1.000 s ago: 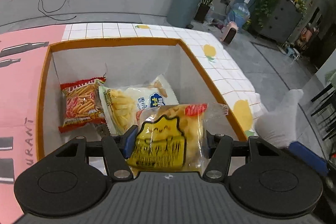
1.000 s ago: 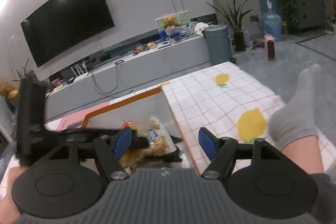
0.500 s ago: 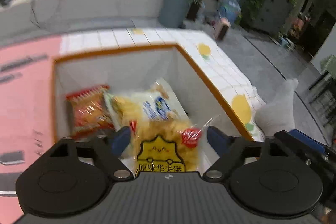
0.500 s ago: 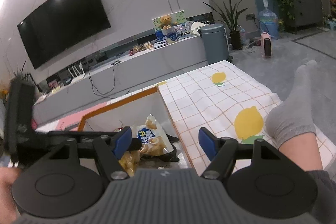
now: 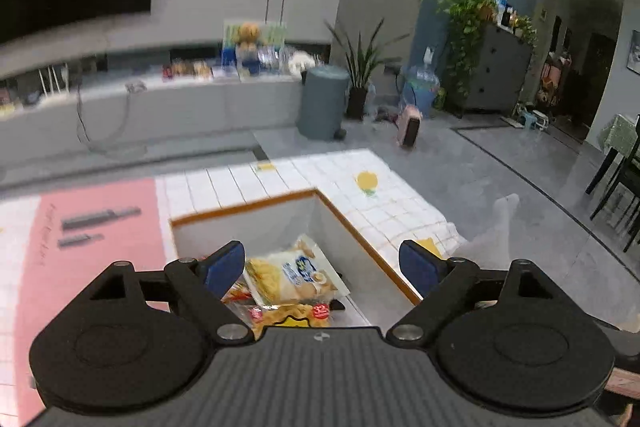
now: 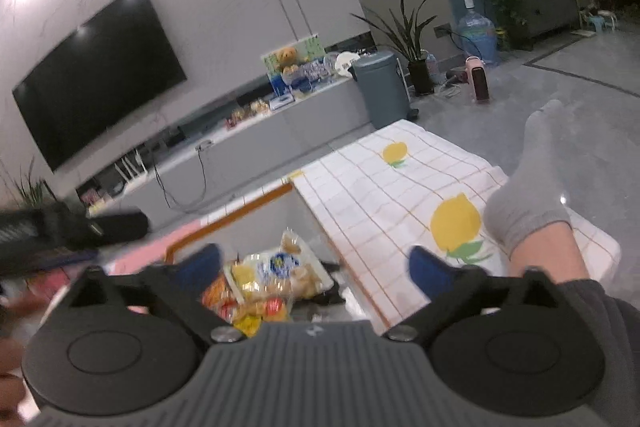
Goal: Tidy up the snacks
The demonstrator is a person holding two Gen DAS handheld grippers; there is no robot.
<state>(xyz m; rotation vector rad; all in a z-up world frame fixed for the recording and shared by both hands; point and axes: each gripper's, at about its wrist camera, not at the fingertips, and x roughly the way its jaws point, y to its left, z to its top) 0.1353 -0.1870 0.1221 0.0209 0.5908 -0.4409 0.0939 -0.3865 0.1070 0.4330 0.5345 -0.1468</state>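
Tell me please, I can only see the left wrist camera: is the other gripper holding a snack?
Observer: No. The right gripper is open and empty, and it points at the box.
Operator: What is that pale thing on the right, past the table?
Observer: In the right wrist view it is a foot in a grey sock with a bare ankle, lying at the edge of the lemon cloth.
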